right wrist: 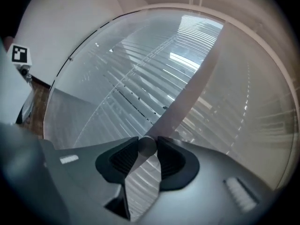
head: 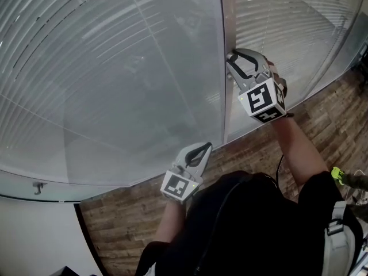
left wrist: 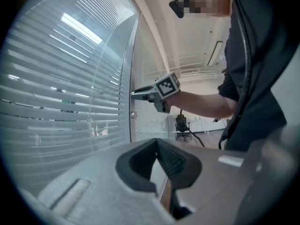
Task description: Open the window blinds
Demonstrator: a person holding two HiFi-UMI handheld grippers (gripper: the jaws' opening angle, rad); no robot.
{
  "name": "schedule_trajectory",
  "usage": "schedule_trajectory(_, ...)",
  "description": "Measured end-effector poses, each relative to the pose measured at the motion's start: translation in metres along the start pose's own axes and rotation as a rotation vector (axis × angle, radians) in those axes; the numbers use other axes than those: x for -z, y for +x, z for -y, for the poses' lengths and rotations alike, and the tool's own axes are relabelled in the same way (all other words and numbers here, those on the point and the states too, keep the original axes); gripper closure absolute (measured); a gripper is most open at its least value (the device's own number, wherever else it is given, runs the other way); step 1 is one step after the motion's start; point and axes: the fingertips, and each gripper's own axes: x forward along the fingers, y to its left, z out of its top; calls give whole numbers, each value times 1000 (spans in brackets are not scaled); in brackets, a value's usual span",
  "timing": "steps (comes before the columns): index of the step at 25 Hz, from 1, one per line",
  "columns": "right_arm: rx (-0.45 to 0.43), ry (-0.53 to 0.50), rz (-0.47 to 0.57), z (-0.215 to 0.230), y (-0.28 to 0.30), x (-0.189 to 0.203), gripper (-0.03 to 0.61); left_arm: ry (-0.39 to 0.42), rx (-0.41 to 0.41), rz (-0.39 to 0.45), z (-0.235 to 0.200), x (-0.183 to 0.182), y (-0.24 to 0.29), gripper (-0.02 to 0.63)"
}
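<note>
Right tongs [head: 232,61] are clamped on the small round knob [right wrist: 146,146] on the post [head: 225,22] between panes. The blinds [head: 103,62] seem to sit behind glass, so the knob is the only handle. It's probably hard, smooth and slippery: pinch square and twist about its axis. The slats look light and should tilt easily. Left tongs [head: 204,148] are closed and empty, low by the glass.

The post [head: 227,16] stood between two glass panes [head: 144,125], with blinds [head: 86,39] behind the glass on either side. A small knob [right wrist: 146,146] sat on the post, between the jaws of the right gripper [head: 234,62], apparently touching both pads. The left gripper [head: 202,148] hung lower and to the left, before the left pane, above the floor [head: 132,211].
</note>
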Motion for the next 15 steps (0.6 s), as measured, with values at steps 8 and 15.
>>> schedule_trajectory(8, 14, 389, 62, 5, 1, 4, 448, 3, 16, -5, 2, 2, 0, 609)
schedule_trajectory(15, 2, 653, 93, 11, 1, 12, 448, -3, 23, -1, 3, 4, 0, 609)
